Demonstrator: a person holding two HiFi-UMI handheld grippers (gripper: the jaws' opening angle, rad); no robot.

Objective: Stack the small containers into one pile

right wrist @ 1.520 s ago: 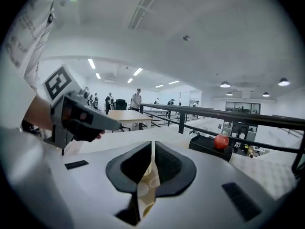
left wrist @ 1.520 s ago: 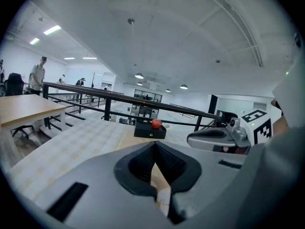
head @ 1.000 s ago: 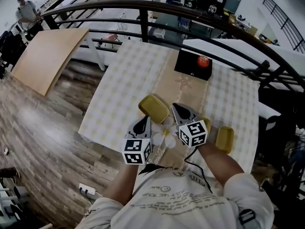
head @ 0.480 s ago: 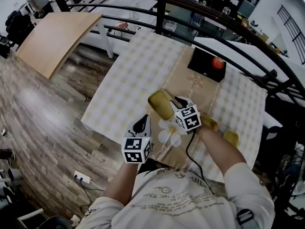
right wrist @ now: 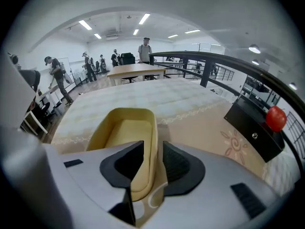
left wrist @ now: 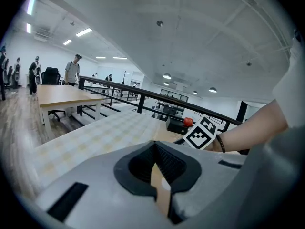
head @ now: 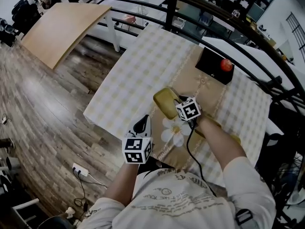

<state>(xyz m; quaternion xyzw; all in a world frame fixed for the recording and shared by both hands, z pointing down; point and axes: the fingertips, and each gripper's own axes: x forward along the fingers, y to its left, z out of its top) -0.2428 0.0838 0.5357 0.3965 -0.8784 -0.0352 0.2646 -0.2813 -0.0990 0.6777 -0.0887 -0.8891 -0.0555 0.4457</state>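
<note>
At the near edge of the table (head: pixel 136 78), the left gripper (head: pixel 142 124) hangs over the checked cloth with its jaws closed together and nothing between them. Just past it, a white flower print (head: pixel 173 130) lies on the beige runner (head: pixel 191 87) that runs down the table's middle. The right gripper (head: pixel 177 102) reaches over that print to the yellow container (head: pixel 163 100), which sits open side up on the runner about midway between the near and far edges. Its long axis runs diagonally, from the near right toward the far left corner of the table, and it points nearly straight away from the right gripper. That gripper's jaws are opening. They straddle the container's right-hand long wall near its closest end, one jaw inside the tub and one outside, with a slight gap visible on the outer side. A second yellow container (head: pixel 234 138) peeks from behind the right forearm, toward the table's right edge. Near the far edge, on the runner, stands a black box (head: pixel 212 67) with a red ball (head: pixel 226 65) on top.
</note>
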